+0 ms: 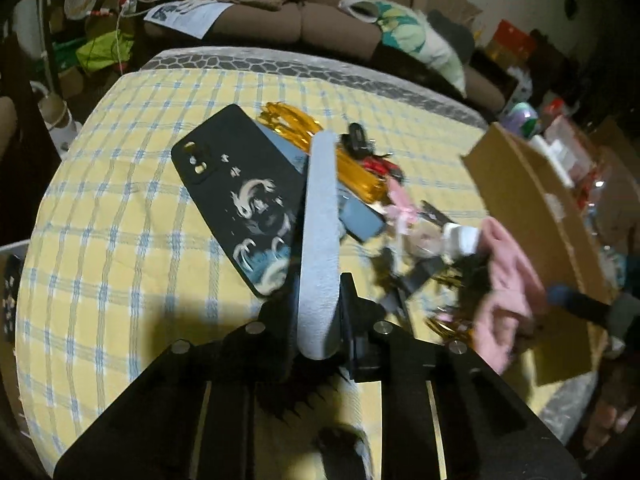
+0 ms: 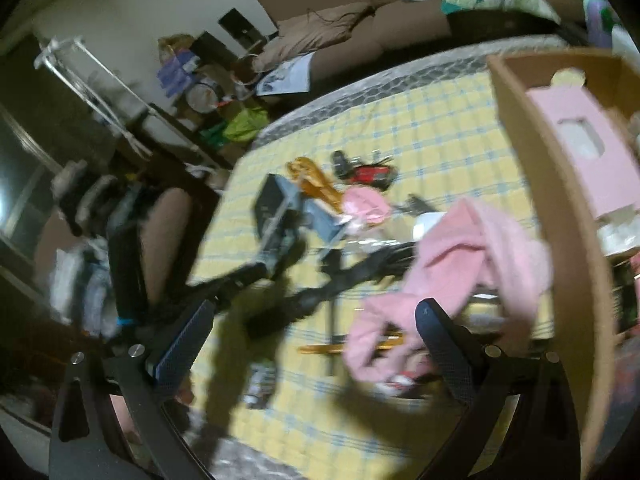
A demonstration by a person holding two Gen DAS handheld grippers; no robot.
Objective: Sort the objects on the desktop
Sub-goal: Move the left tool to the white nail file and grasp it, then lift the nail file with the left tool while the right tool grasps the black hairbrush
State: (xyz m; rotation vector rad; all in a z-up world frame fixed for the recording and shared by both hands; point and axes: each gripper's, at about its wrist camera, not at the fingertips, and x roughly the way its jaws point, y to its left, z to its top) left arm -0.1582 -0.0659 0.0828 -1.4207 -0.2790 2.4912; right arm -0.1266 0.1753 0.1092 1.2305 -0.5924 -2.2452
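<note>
The left gripper (image 1: 298,216) pinches the black wave-printed phone case (image 1: 240,200) edgewise (long axis forward); the right gripper (image 2: 312,328) gapes empty near the cardboard box (image 2: 576,280).

Each camera sits on its own gripper and looks forward and down along the fingers at the table (image 1: 120,240). The left view is close over a phone case (image 1: 240,200). The right view looks from farther back, beside the box (image 2: 560,240). Both show the table, the box and the sofa (image 1: 320,20).
</note>
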